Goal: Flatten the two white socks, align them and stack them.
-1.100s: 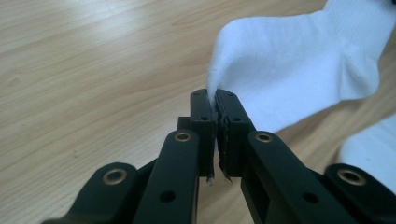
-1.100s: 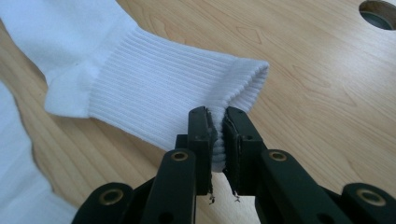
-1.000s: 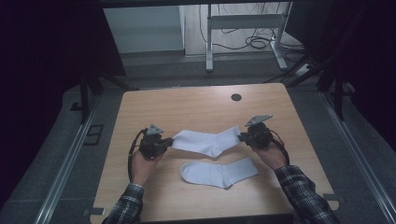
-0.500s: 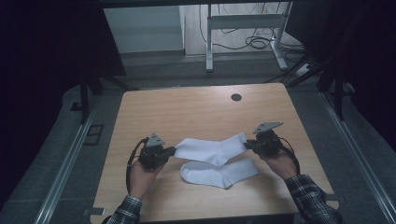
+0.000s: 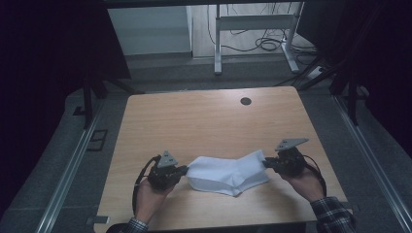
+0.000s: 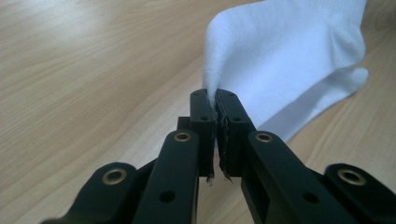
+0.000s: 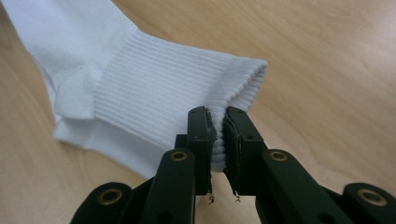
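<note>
White sock (image 5: 226,172) pinched by left hand-held gripper (image 5: 183,170) and right hand-held gripper (image 5: 266,163).

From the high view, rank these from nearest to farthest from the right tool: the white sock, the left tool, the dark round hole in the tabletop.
1. White sock: clamped in the right tool.
2. Dark round hole: near the table's far edge.
3. Left tool: across the sock, at the near left.

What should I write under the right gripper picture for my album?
The right gripper pinches the ribbed cuff of a white sock above the wooden table.
</note>
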